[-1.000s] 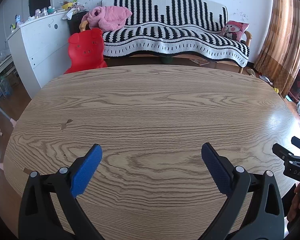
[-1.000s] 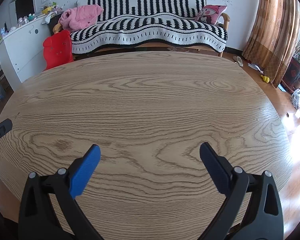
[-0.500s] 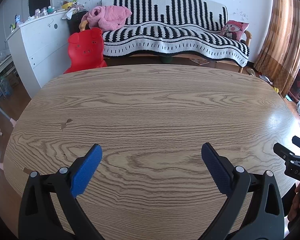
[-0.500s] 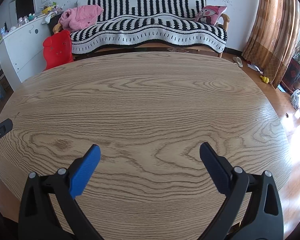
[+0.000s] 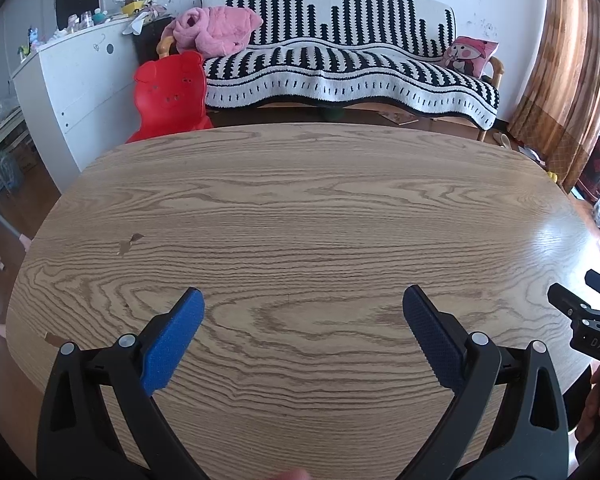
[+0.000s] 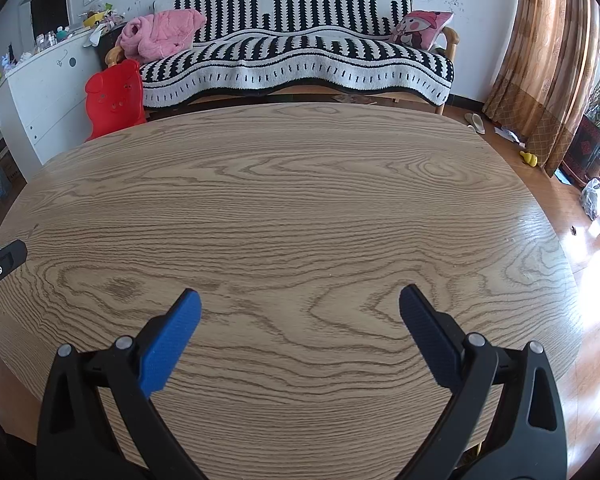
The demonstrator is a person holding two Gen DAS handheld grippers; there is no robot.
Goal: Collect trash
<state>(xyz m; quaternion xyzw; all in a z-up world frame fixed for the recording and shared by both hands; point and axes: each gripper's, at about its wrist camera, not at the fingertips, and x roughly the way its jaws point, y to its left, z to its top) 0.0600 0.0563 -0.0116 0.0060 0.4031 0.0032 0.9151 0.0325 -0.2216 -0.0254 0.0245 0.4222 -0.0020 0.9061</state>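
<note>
Trash to collect doesn't show on the oval wooden table [image 5: 300, 208] in either view; the only candidates are a small brown fleck [image 5: 129, 242] left of centre in the left wrist view, too small to tell scrap from chipped veneer, and bits on the floor under the sofa. Two grippers: the left gripper [image 5: 303, 314] hangs over the near edge with its two blue pads [image 5: 172, 346] spread wide and nothing between them, and the right gripper [image 6: 300, 314] is spread just as wide, also holding nothing. One red pig-shaped chair [image 5: 168, 94], one pink blanket [image 5: 216, 30], one striped sofa [image 5: 348, 64], one cartoon cushion [image 5: 470, 54]. Only the right wrist view catches a slipper [image 6: 475, 122] and a yellow toy [image 6: 529, 158] by the curtain [image 6: 548, 52]. Each view clips the other gripper at its edge, with fingers barely seen.
</note>
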